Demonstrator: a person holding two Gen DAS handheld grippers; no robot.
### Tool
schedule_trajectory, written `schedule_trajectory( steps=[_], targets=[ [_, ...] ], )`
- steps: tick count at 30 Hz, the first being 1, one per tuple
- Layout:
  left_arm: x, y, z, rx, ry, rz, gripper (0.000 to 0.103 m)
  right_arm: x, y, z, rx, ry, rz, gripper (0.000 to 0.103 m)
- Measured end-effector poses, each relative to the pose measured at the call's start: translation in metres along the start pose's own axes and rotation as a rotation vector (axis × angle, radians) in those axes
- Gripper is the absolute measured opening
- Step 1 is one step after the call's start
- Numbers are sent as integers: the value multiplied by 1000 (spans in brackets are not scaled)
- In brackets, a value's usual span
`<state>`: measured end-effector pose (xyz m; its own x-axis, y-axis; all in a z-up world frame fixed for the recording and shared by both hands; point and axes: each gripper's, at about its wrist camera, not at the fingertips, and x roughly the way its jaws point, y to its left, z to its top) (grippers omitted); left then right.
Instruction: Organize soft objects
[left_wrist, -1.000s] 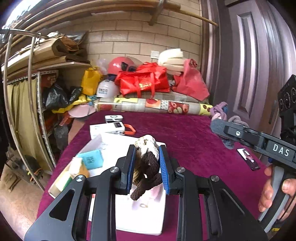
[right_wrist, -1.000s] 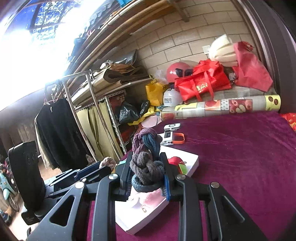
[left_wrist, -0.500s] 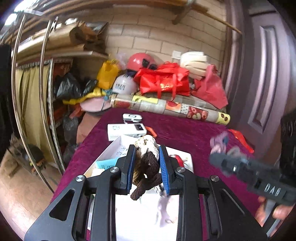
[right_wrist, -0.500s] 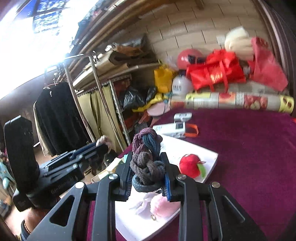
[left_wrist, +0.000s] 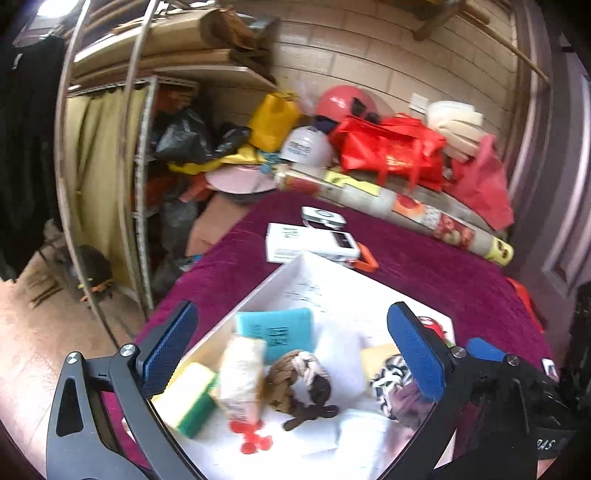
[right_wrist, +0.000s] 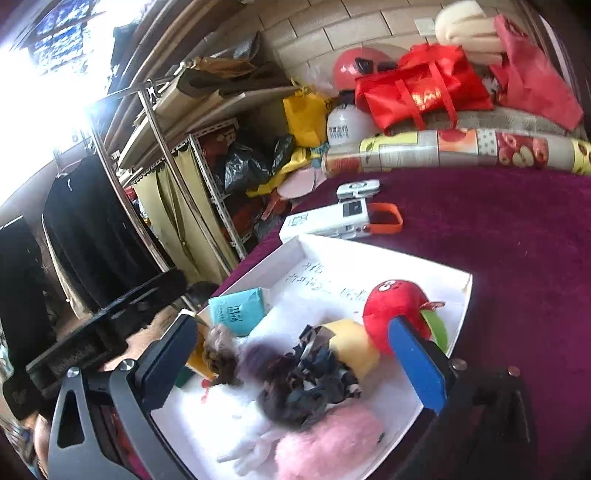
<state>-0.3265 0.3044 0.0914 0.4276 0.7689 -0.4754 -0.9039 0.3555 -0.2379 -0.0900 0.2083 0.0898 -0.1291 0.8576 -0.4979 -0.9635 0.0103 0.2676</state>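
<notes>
White box (left_wrist: 258, 295), handwriting on its floor, illegible. Left gripper (left_wrist: 291, 354) jaws opening, wide; brown-cream braided knot (left_wrist: 299, 380) lies loose below in the box. Right gripper (right_wrist: 295, 365) jaws opening, wide; blurred grey-purple knot (right_wrist: 295, 387) beneath, beside pink fluff (right_wrist: 328, 443).

light: daylight, upper-left glare | blur: box contents smeared | edges: fisheye-bent
</notes>
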Motion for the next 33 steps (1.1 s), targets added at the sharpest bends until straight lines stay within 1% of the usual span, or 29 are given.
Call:
schedule_trajectory(
  steps=[4, 10, 17, 18, 21, 23, 24, 25, 26, 27, 28, 29, 31, 32, 33],
  targets=[
    [-6, 6, -3, -9, -19, 55, 103, -9, 5, -3, -23, -40, -16, 103],
    [-18, -2, -8, 32, -30, 112, 103, -19, 5, -4, -25, -55, -20, 103],
    [-37, -19, -15, 80, -31, 113, 103, -41, 2, -5, -16, -93, -38, 103],
    [-39, -23, -16, 93, -28, 120, 103, -46, 1, -6, -16, -105, -51, 103],
    [-52, -38, -18, 145, -16, 186, 103, -71, 2, -8, -36, -177, -93, 103],
    [-67, -51, -19, 194, -53, 224, 103, -94, 4, -10, -64, -247, -152, 103],
    [-77, -59, -20, 219, -84, 250, 103, -105, 5, -11, -71, -278, -193, 103],
    [-85, -64, -21, 229, -106, 273, 103, -119, 5, -11, -71, -316, -257, 103],
    [-95, -71, -22, 233, -132, 299, 103, -129, 4, -11, -66, -340, -298, 103],
    [-102, -75, -22, 227, -145, 302, 103, -139, 3, -10, -57, -358, -342, 103],
    [-109, -79, -23, 220, -148, 272, 103, -147, 1, -9, -51, -366, -374, 103],
    [-115, -83, -23, 217, -133, 204, 103, -154, -1, -9, -47, -369, -400, 103],
    [-120, -88, -24, 215, -105, 133, 103, -170, -8, -8, -42, -377, -435, 103],
    [-124, -92, -26, 216, -102, 122, 103, -177, -11, -10, -37, -384, -450, 103],
    [-129, -96, -29, 215, -108, 143, 103, -185, -15, -11, -30, -393, -467, 103]
  ],
)
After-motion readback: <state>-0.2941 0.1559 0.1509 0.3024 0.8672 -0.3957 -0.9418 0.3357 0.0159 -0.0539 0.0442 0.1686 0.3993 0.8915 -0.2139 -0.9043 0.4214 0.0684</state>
